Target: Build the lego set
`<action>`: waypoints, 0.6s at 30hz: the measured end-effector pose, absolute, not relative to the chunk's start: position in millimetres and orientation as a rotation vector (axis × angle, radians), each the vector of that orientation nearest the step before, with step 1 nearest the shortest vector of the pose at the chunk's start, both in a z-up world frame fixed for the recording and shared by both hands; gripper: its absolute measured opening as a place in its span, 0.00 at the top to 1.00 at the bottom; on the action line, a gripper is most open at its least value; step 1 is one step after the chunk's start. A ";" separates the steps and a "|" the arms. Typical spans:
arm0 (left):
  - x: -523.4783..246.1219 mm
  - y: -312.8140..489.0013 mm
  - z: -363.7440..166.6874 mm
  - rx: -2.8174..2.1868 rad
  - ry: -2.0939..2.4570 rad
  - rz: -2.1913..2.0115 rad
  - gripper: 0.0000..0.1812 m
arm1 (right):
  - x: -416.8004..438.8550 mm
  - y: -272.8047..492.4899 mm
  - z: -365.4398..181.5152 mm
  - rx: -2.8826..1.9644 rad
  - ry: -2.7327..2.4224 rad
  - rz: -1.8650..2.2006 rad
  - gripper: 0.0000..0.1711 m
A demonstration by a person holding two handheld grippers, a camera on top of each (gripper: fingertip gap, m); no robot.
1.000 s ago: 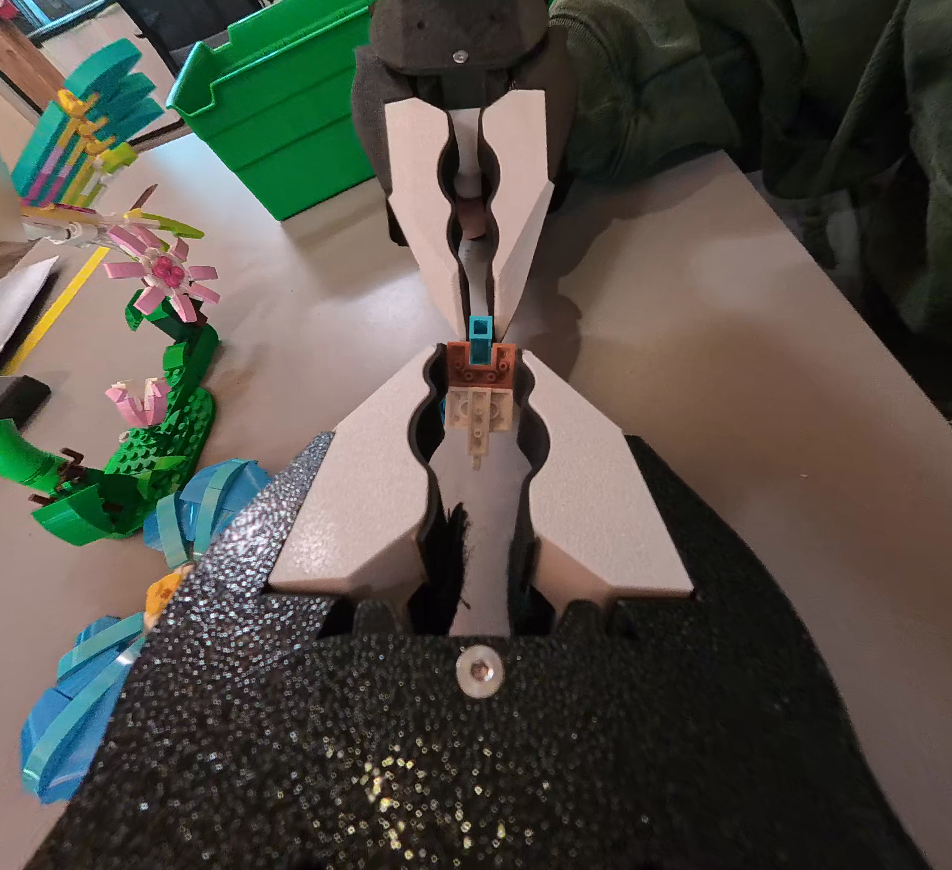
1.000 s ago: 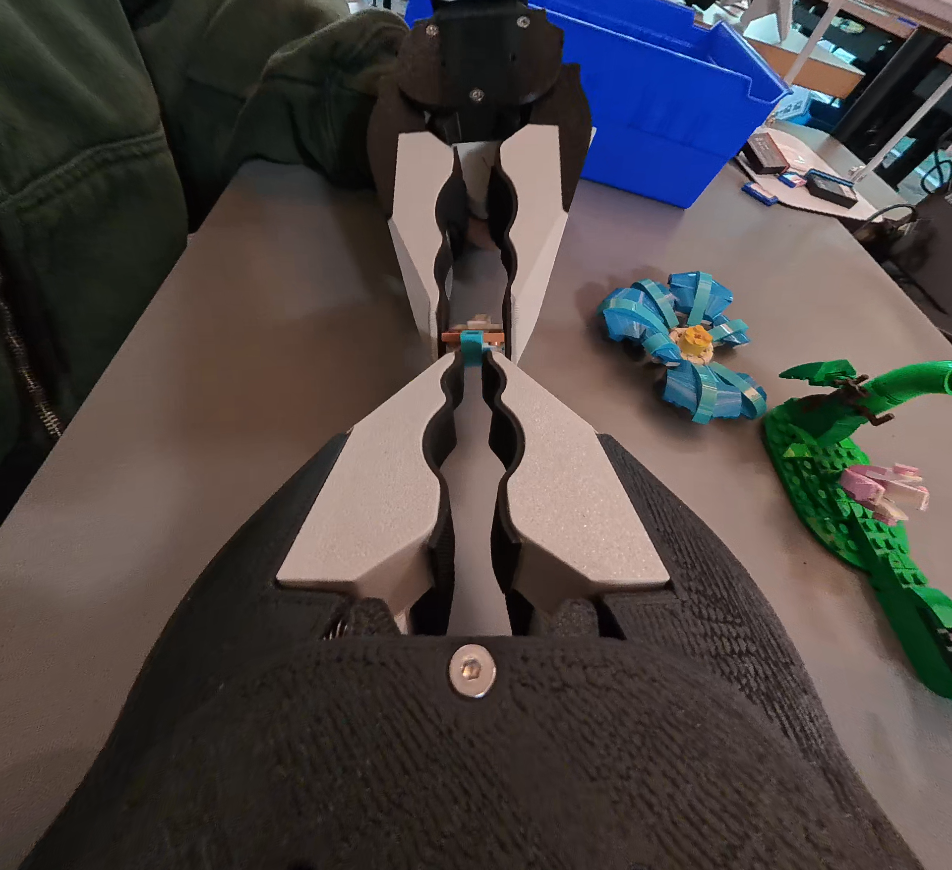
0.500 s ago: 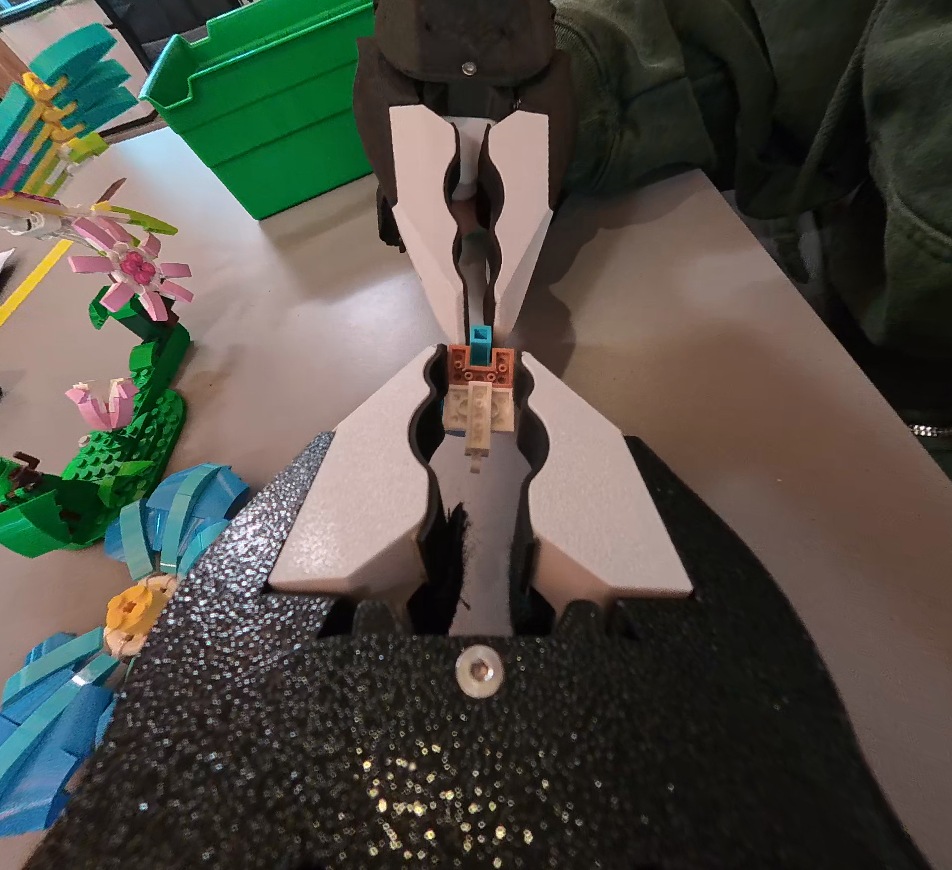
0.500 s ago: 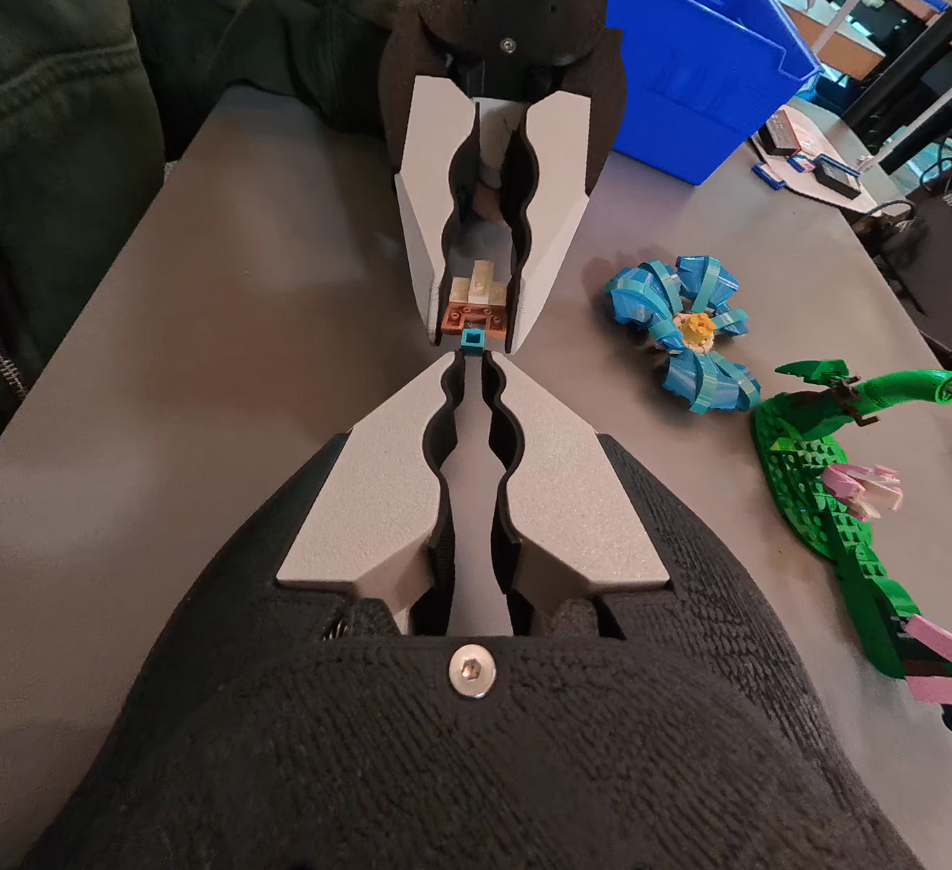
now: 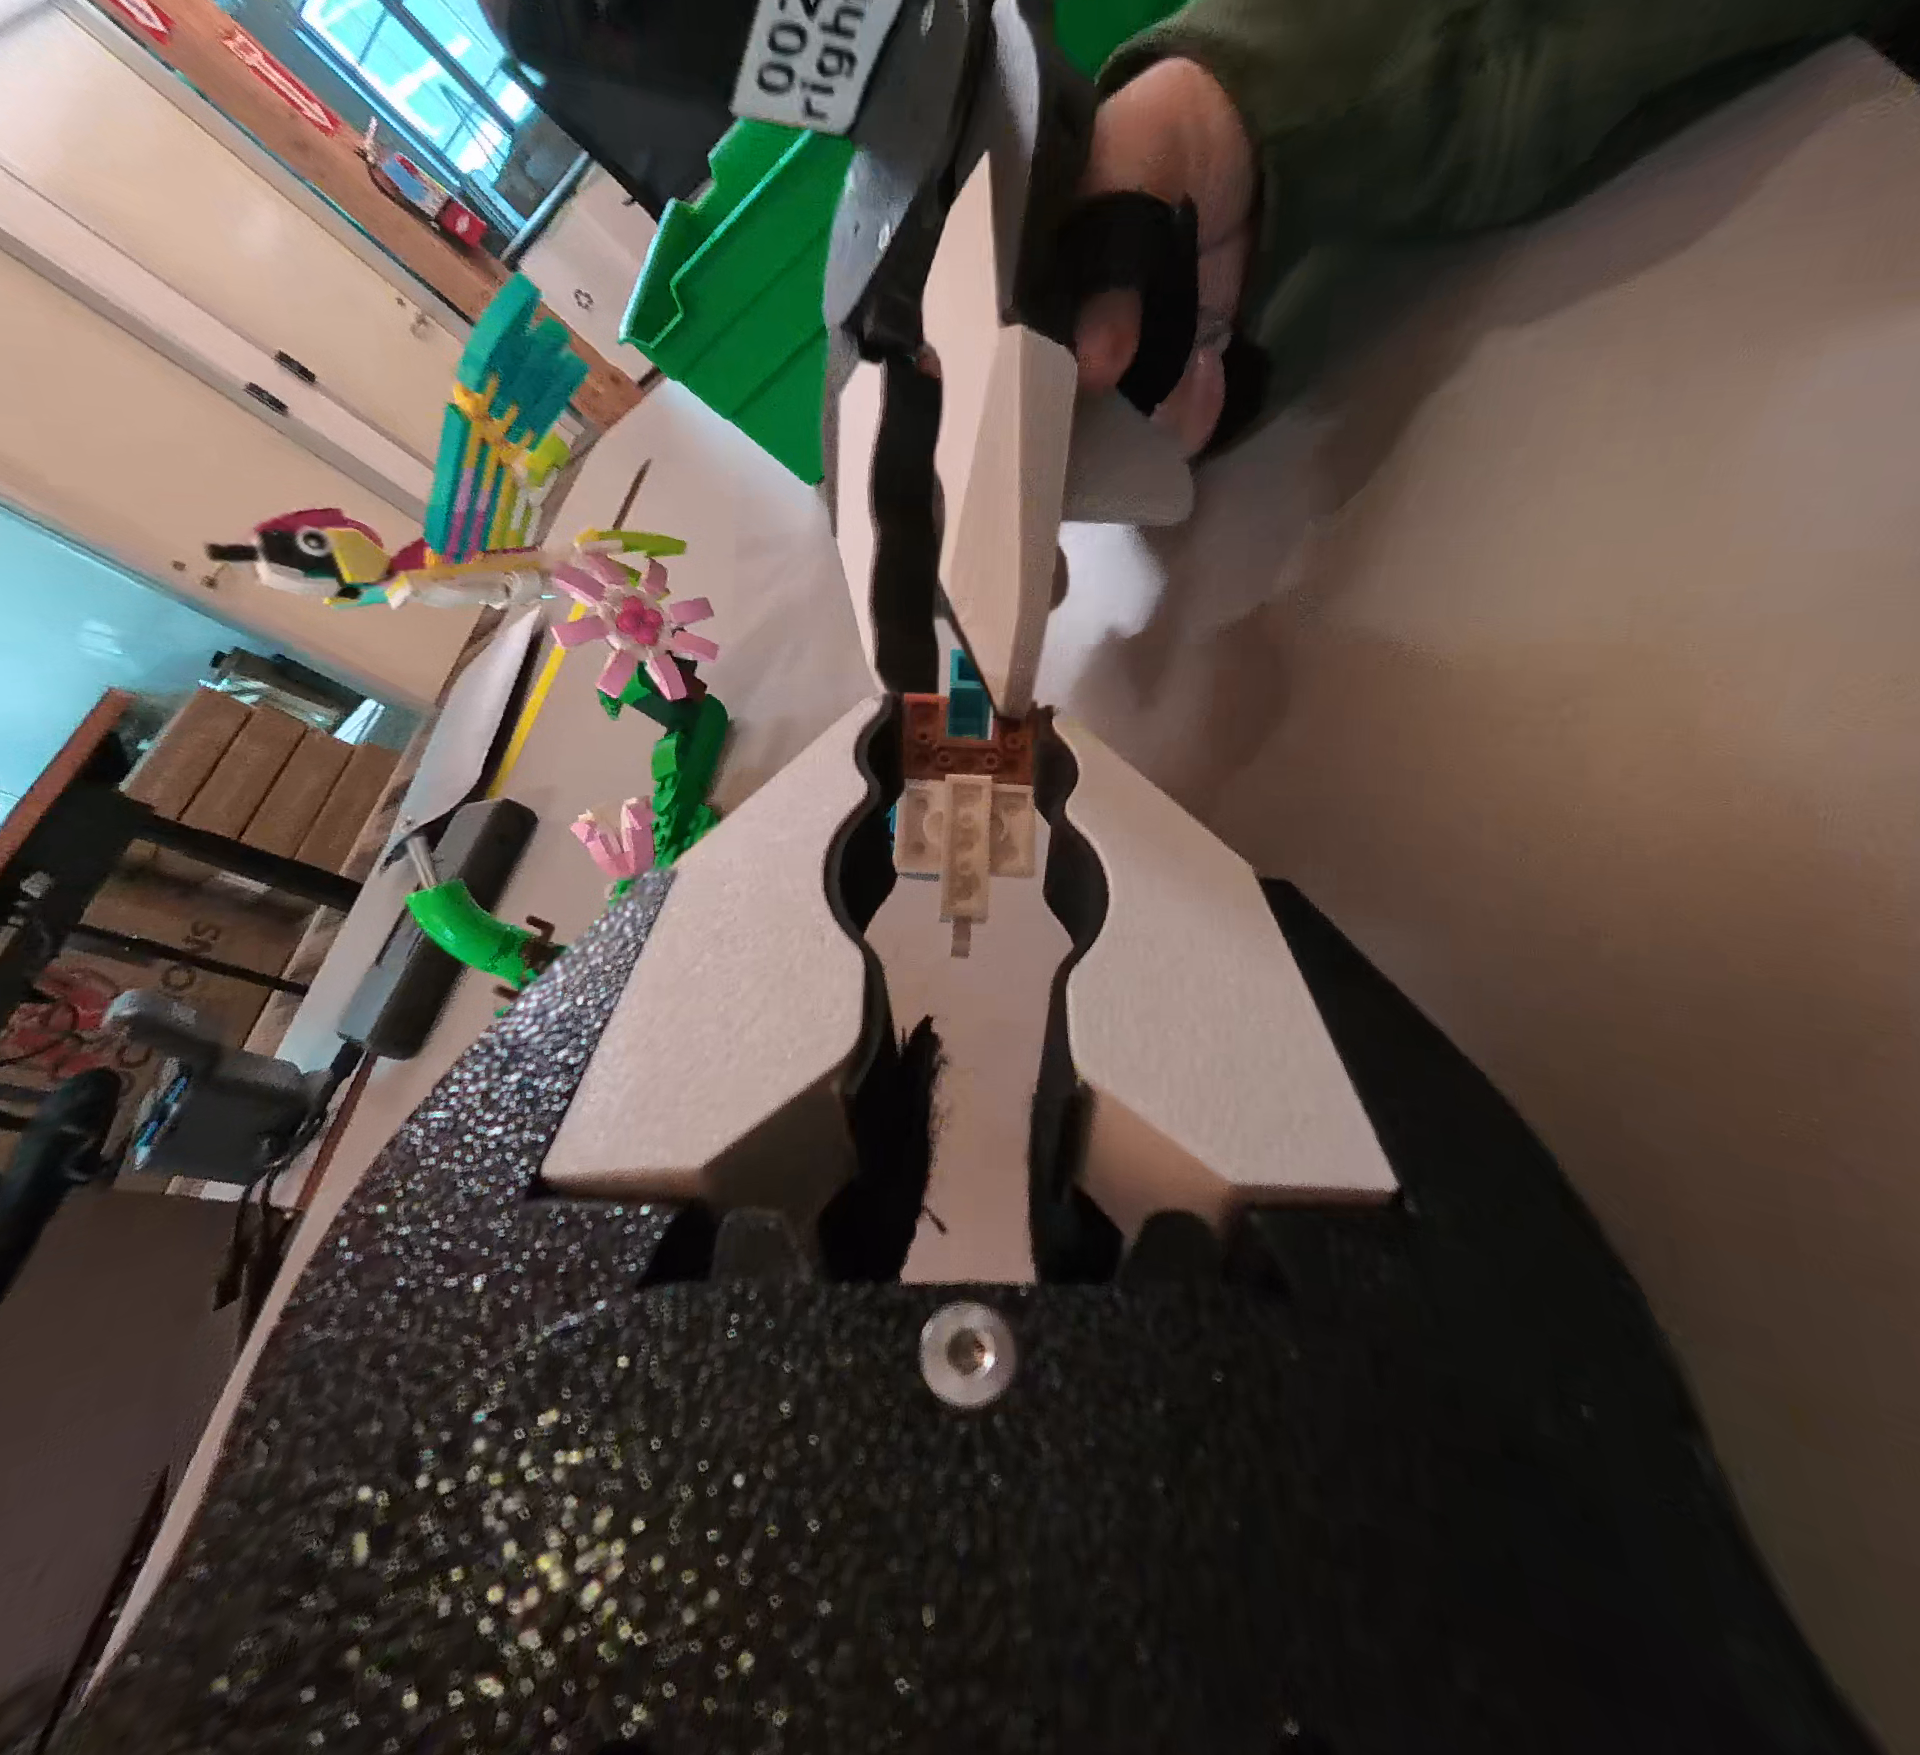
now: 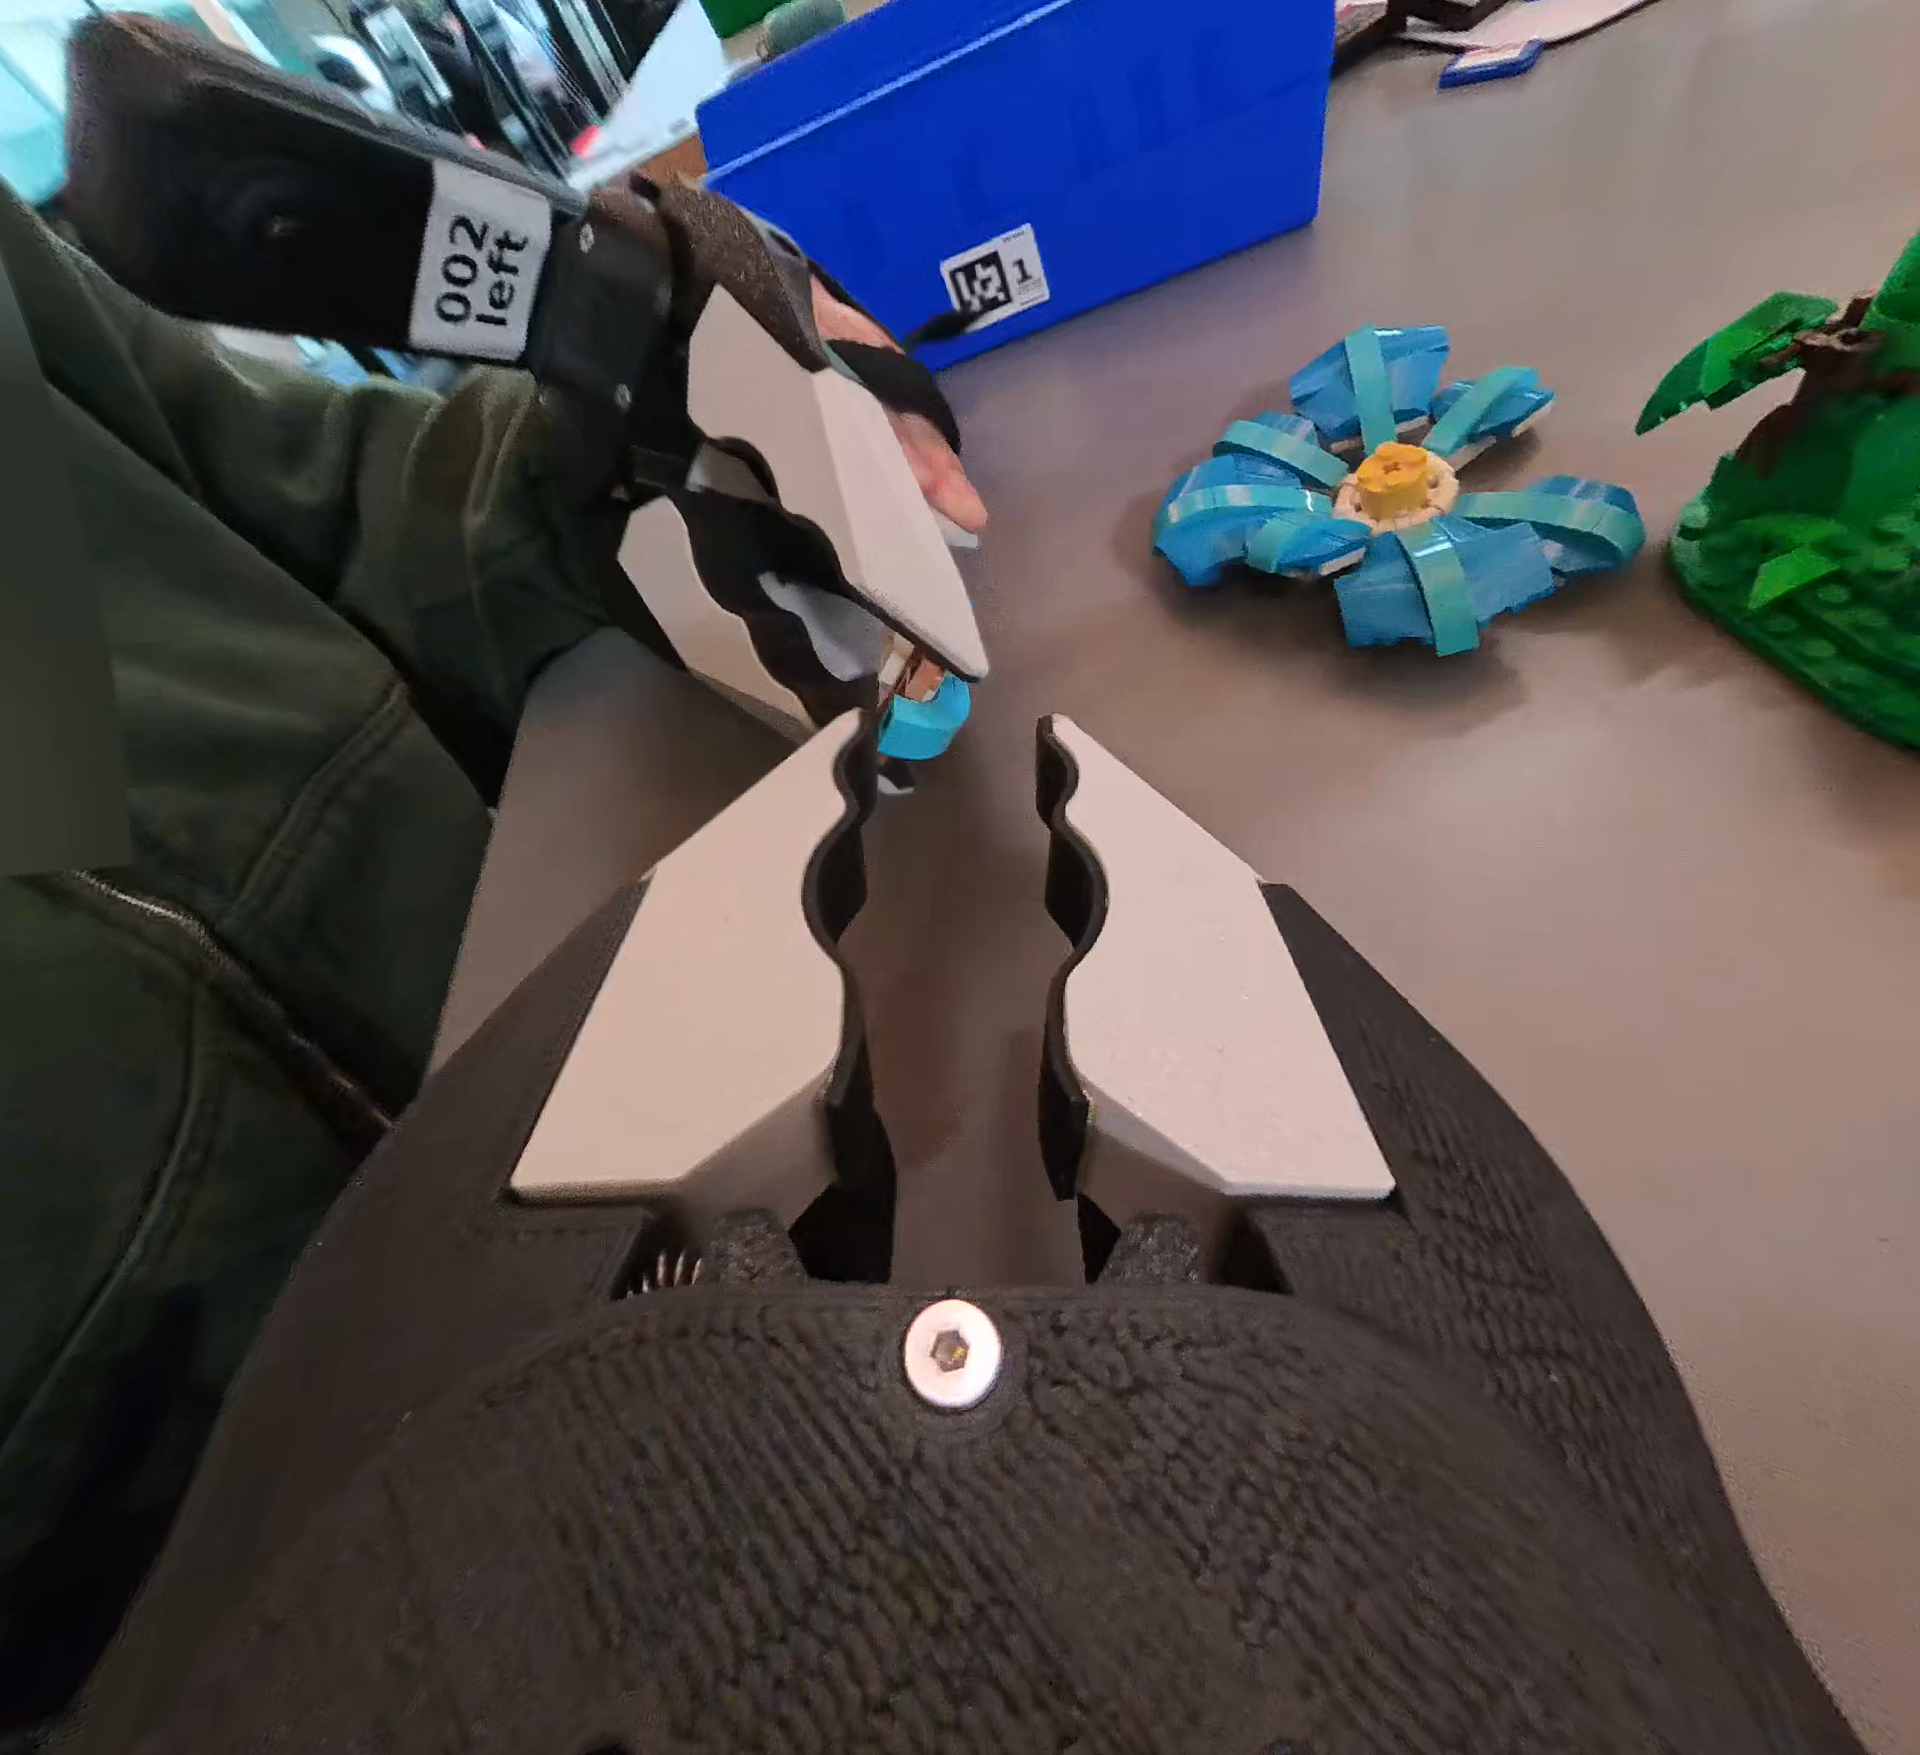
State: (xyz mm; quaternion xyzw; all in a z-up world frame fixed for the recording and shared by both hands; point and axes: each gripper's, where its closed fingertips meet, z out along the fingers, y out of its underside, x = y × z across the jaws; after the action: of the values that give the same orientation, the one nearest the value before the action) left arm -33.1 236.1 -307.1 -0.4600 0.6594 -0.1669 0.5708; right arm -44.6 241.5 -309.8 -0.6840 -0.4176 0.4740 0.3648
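My left gripper (image 5: 966, 726) is shut on a small brick assembly (image 5: 966, 822): a brown plate, cream plates and a teal piece (image 5: 968, 703) that sticks out past the fingertips. My right gripper (image 6: 951, 723) is open and empty. Its left fingertip (image 6: 854, 739) is next to the teal piece (image 6: 923, 723). In the left wrist view the right gripper (image 5: 956, 666) comes in from above, rolled on its side, with its tips at the teal piece. In the right wrist view the left gripper (image 6: 930, 666) comes in from the left, tilted.
A grey table (image 6: 1455, 874) carries a blue brick flower (image 6: 1392, 500), a green brick plant (image 6: 1818, 562), a blue bin (image 6: 1039, 147), a green bin (image 5: 769, 303), a pink brick flower (image 5: 634, 625) and a brick bird (image 5: 343, 552). A person's green sleeve (image 6: 208, 666) is at the left. Both grippers' tips are close together, under 4 cm apart.
My right gripper has opened and let go of the teal piece, which stays on the assembly in my left gripper. Both grippers have rolled sideways relative to each other.
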 end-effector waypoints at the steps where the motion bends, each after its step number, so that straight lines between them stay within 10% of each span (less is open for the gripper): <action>1: -32.7 234.7 -306.1 -1.070 1.547 -0.396 0.87 | -44.5 239.4 -308.9 -1.764 -1.065 1.267 0.84; 18: -30.5 219.5 -319.7 -1.092 1.620 -0.541 0.89 | -43.6 221.8 -322.4 -1.851 -1.208 1.309 0.94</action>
State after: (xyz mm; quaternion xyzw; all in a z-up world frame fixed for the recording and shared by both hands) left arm -30.5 219.5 -319.7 -0.4571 0.6784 -0.2263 0.5288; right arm -43.6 221.8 -322.4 -0.6913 -0.4510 0.4889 0.2824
